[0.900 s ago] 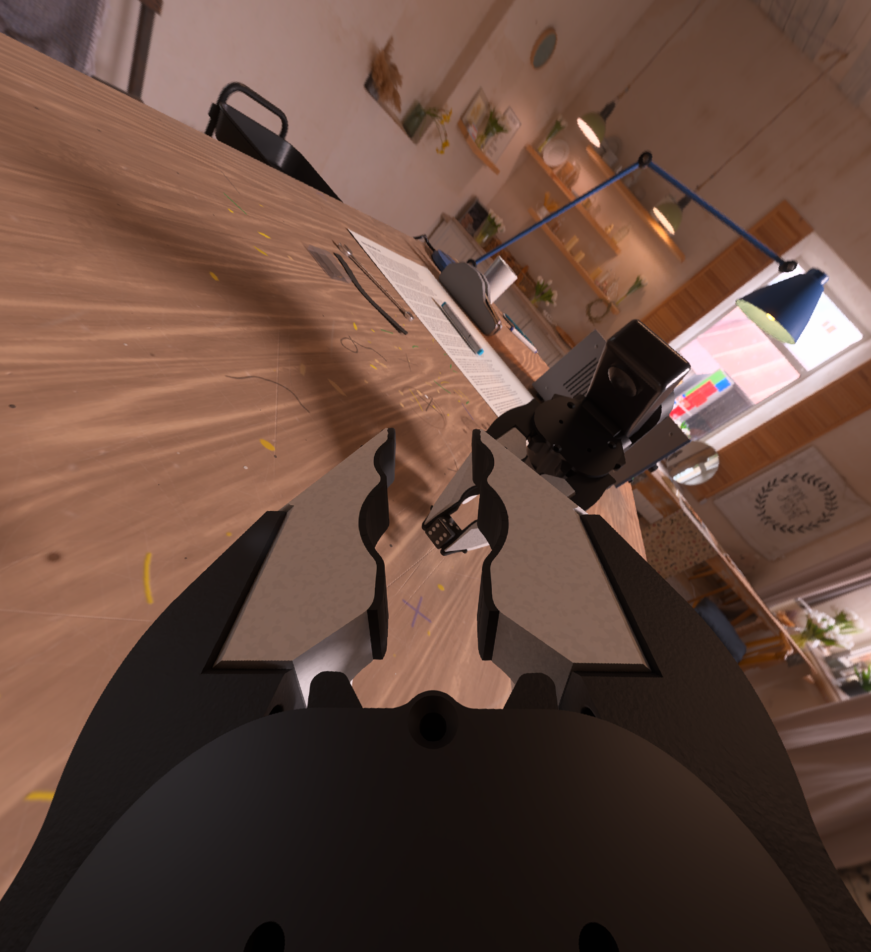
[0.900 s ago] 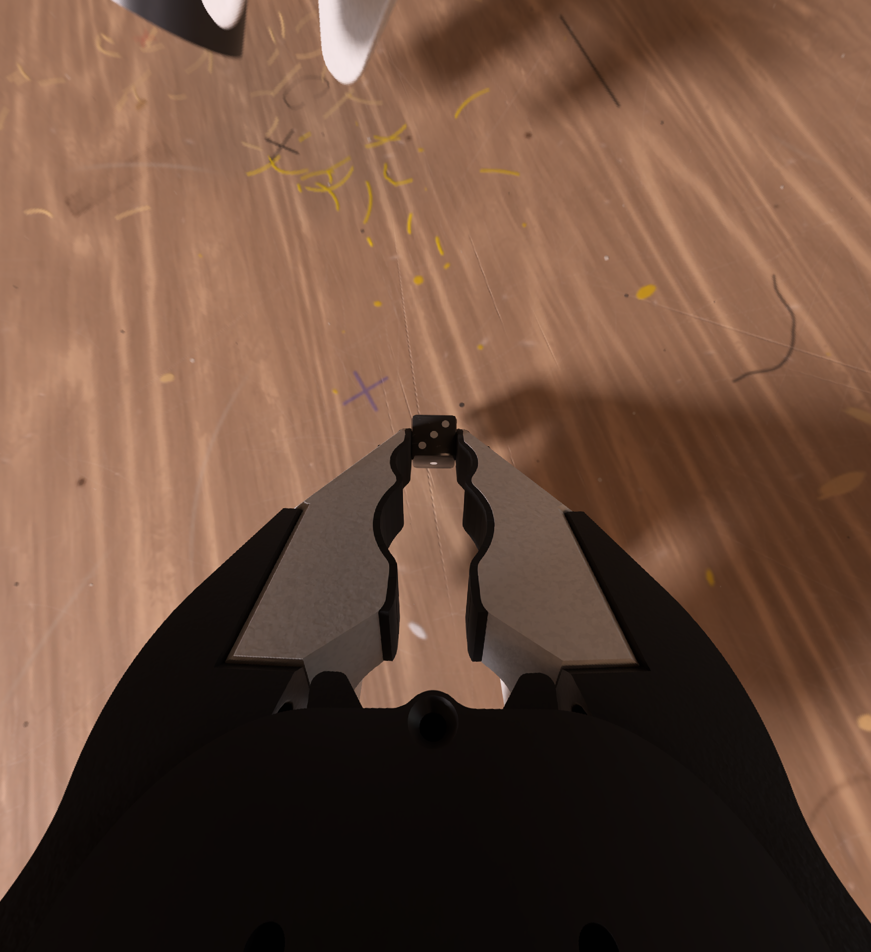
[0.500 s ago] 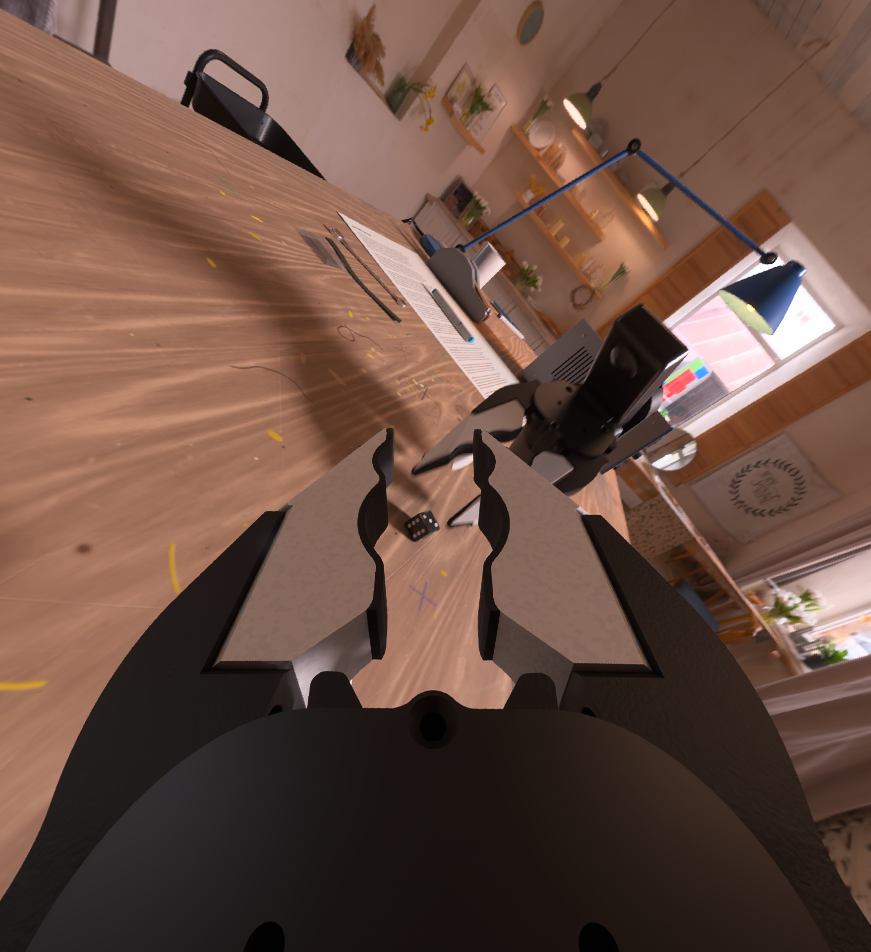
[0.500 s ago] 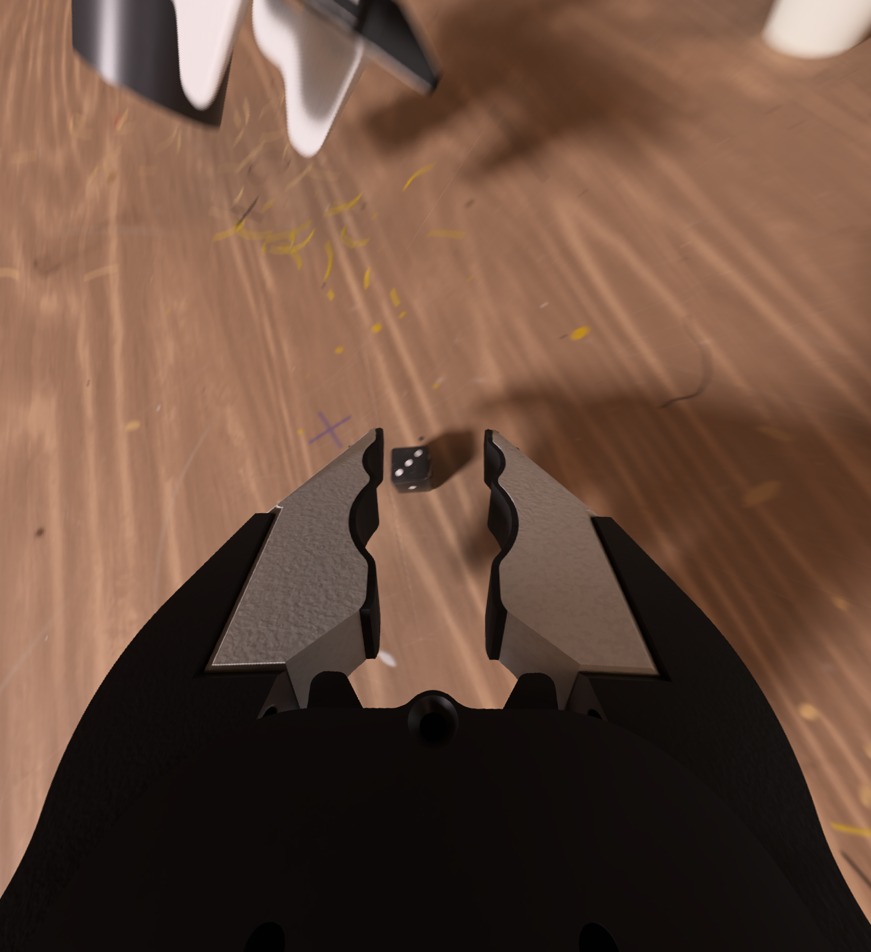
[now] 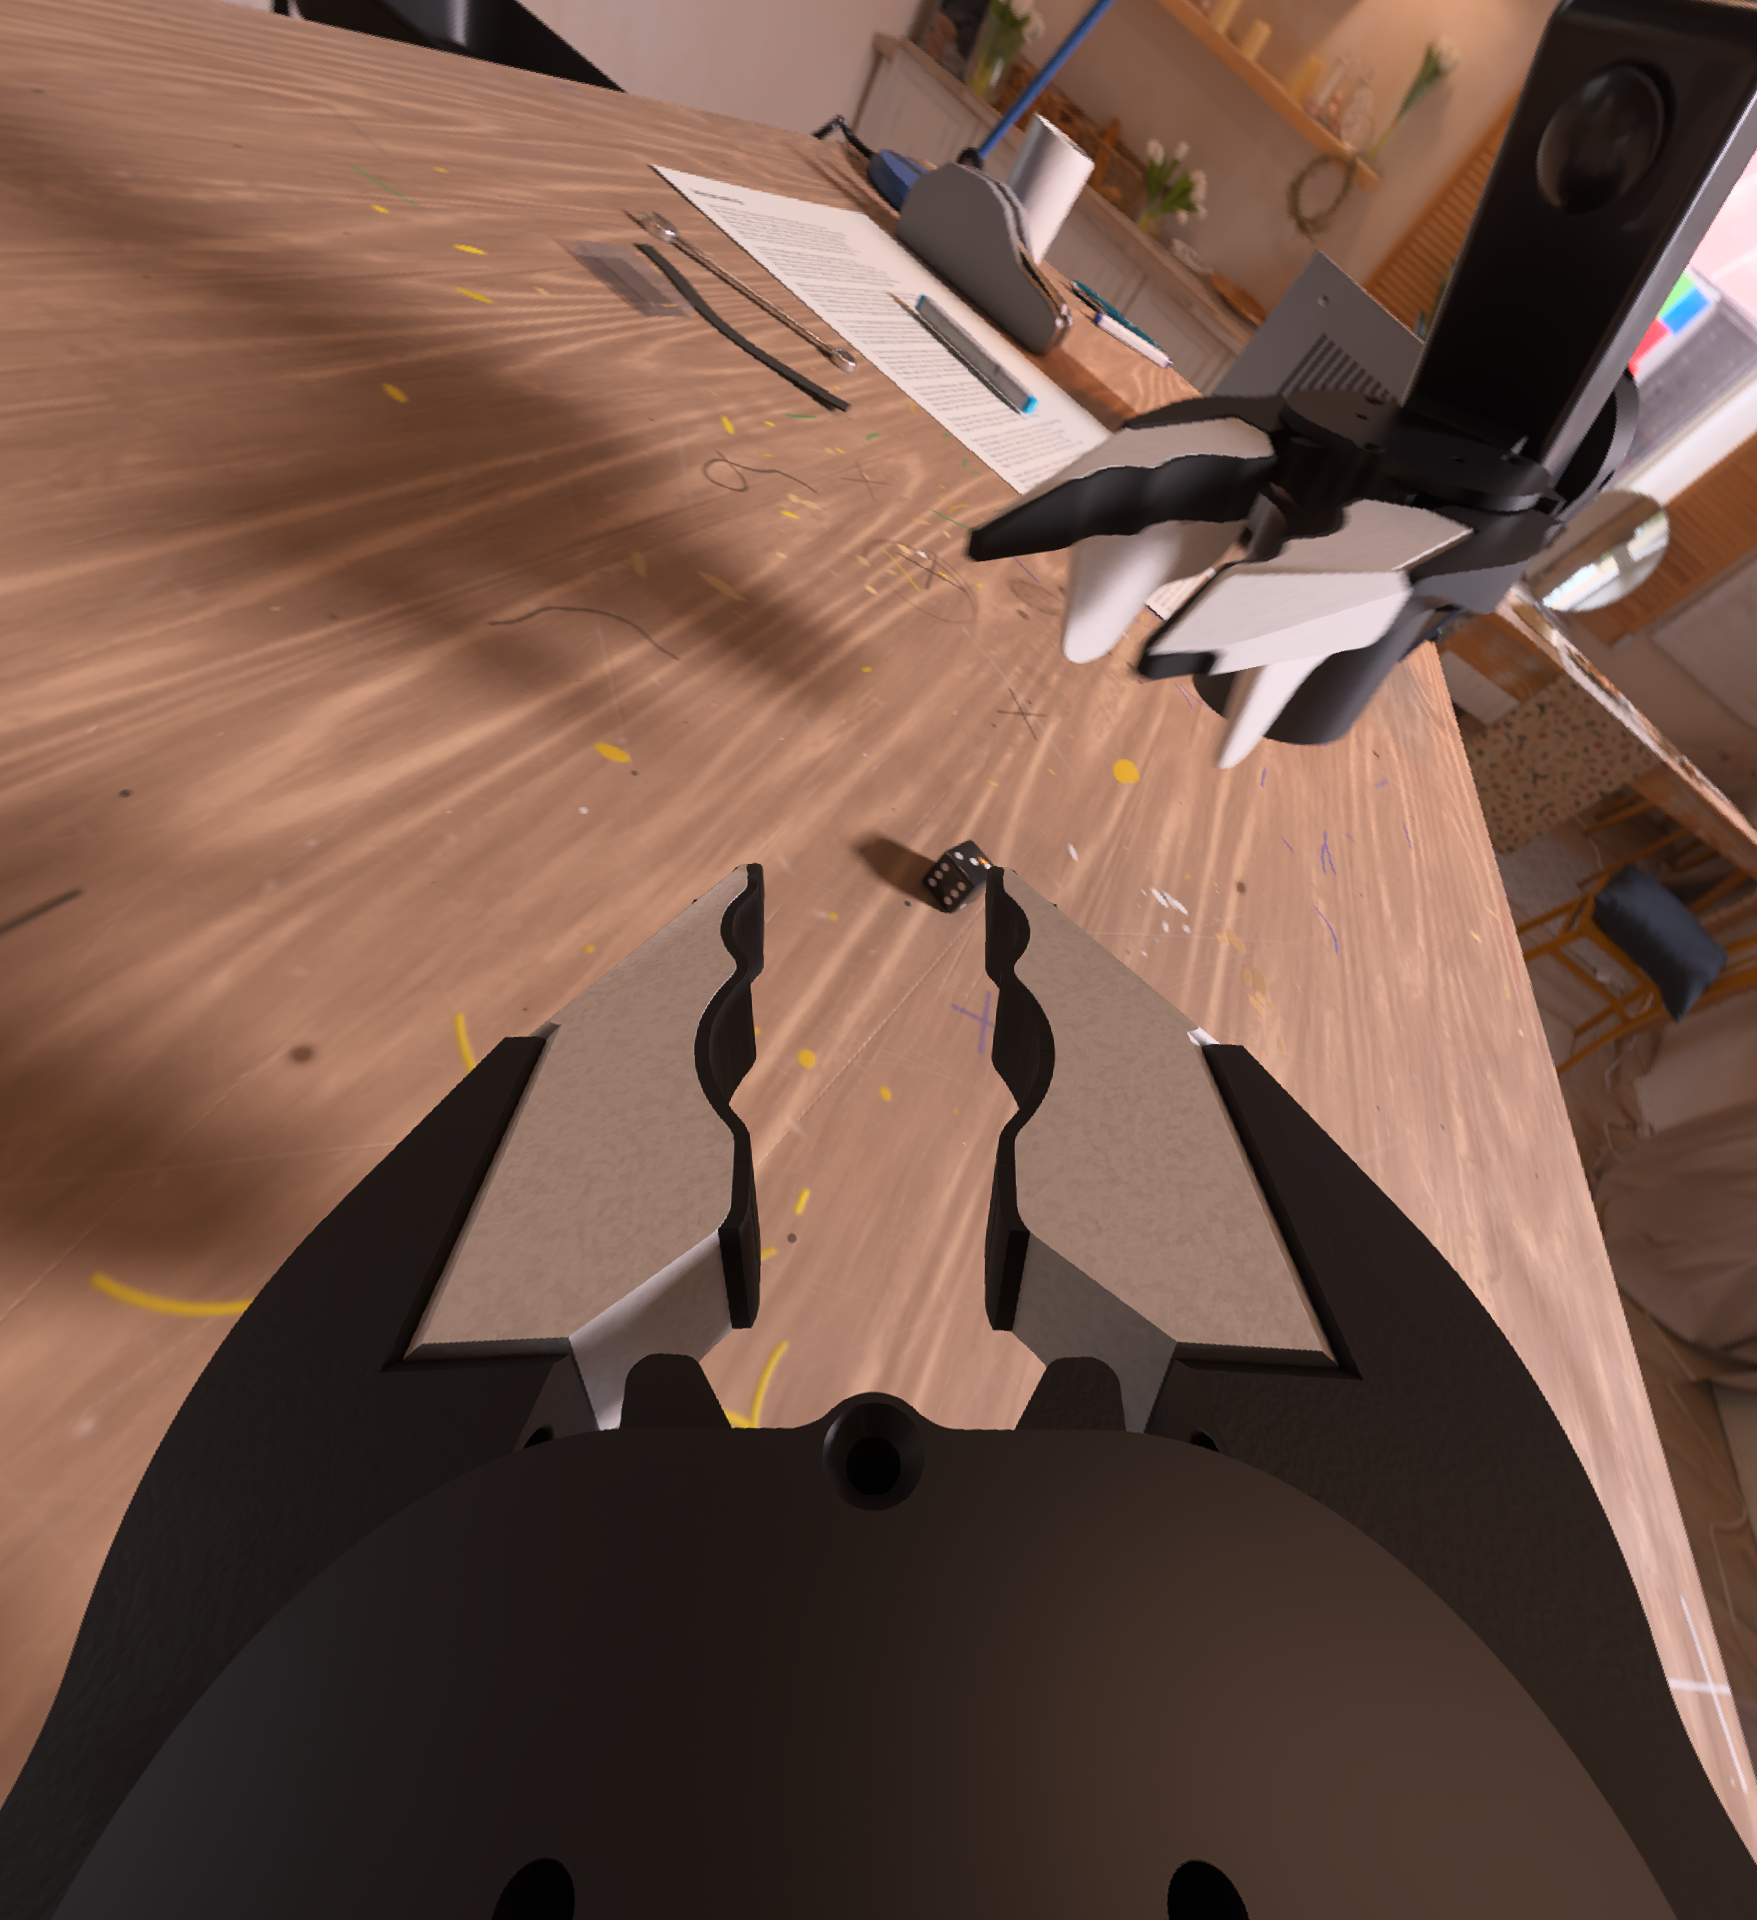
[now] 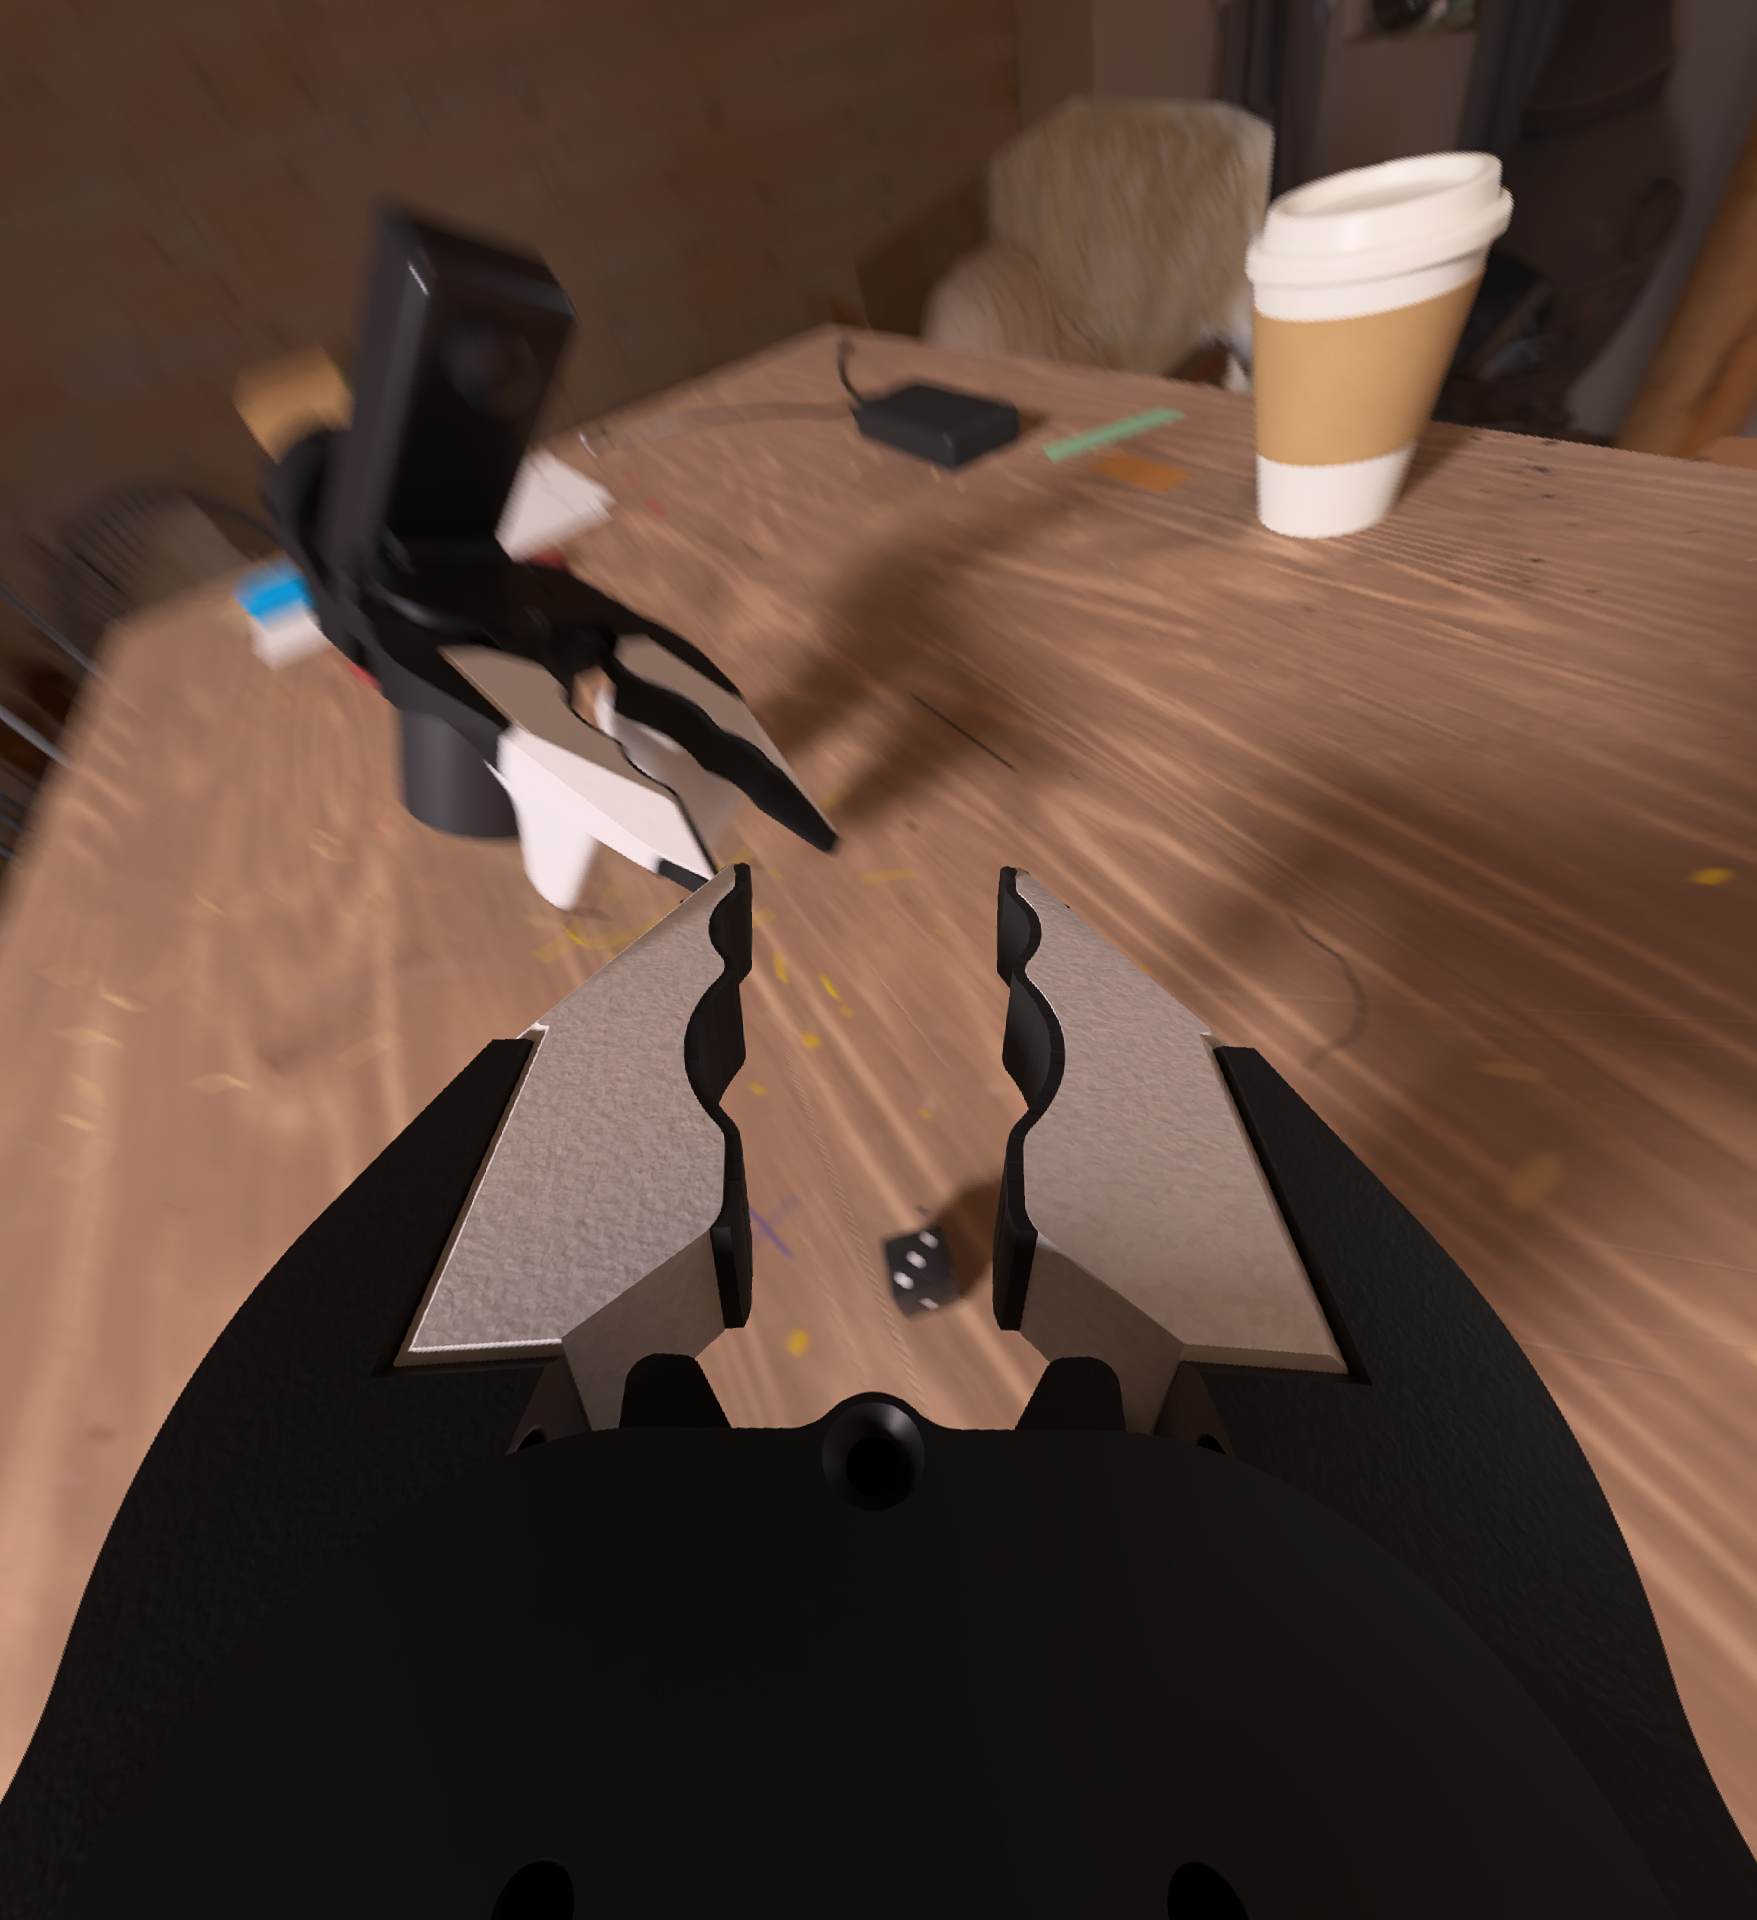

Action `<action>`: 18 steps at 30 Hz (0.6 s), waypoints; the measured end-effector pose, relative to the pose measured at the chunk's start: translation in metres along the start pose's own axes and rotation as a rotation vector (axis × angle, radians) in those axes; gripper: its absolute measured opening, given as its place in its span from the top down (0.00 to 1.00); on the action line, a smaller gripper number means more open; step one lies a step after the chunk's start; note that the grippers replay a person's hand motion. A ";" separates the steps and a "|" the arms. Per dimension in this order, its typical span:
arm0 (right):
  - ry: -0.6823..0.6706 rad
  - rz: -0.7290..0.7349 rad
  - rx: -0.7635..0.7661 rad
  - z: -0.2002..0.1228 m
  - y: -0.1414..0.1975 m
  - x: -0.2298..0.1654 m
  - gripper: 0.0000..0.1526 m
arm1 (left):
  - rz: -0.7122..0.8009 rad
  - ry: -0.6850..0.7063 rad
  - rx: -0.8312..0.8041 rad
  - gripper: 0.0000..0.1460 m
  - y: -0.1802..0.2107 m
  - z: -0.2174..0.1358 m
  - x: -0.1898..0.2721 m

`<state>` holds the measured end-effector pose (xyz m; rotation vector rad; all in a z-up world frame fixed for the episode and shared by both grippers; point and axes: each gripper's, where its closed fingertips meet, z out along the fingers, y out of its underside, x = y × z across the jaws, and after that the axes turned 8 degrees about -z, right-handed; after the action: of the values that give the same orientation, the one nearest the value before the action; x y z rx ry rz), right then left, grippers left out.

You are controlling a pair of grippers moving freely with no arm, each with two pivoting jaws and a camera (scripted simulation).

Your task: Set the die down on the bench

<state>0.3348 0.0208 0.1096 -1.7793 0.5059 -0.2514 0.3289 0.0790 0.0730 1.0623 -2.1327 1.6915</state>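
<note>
A small black die point(image 5: 955, 875) with white pips lies on the wooden bench point(image 5: 334, 727), free of both grippers. In the left wrist view it sits just beyond my left gripper's right fingertip. My left gripper point(image 5: 872, 883) is open and empty above the bench. My right gripper point(image 6: 872, 883) is open and empty, raised and tilted up off the bench. In the right wrist view the die point(image 6: 920, 1272) shows low between the right gripper's fingers, on the bench below them. The right gripper also shows in the left wrist view point(image 5: 1113, 582), above and beyond the die.
A paper coffee cup point(image 6: 1362, 343) stands at the far right. A black box point(image 6: 934, 421) lies at the far edge. A printed sheet point(image 5: 884, 312) with a pen point(image 5: 973, 353), a grey holder point(image 5: 988, 249) and a black strap point(image 5: 739, 327) lie far off.
My right gripper opened and let go of the die, which now rests on the bench. The right gripper then lifted and tilted up away from it. My left gripper drew back a little.
</note>
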 end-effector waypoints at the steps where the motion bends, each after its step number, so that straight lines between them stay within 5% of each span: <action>1: 0.034 -0.056 -0.045 0.001 0.006 0.003 0.69 | 0.015 0.011 -0.007 0.71 0.001 0.000 0.003; 7: -0.037 -0.007 0.066 0.001 -0.009 -0.014 0.72 | 0.038 0.022 -0.020 0.68 0.004 0.004 0.008; 18: 0.013 -0.078 -0.052 -0.003 0.010 -0.012 0.73 | 0.032 0.013 -0.035 0.69 0.007 0.005 0.004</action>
<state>0.3206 0.0221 0.1018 -1.8516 0.4562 -0.3062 0.3228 0.0736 0.0687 1.0099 -2.1742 1.6648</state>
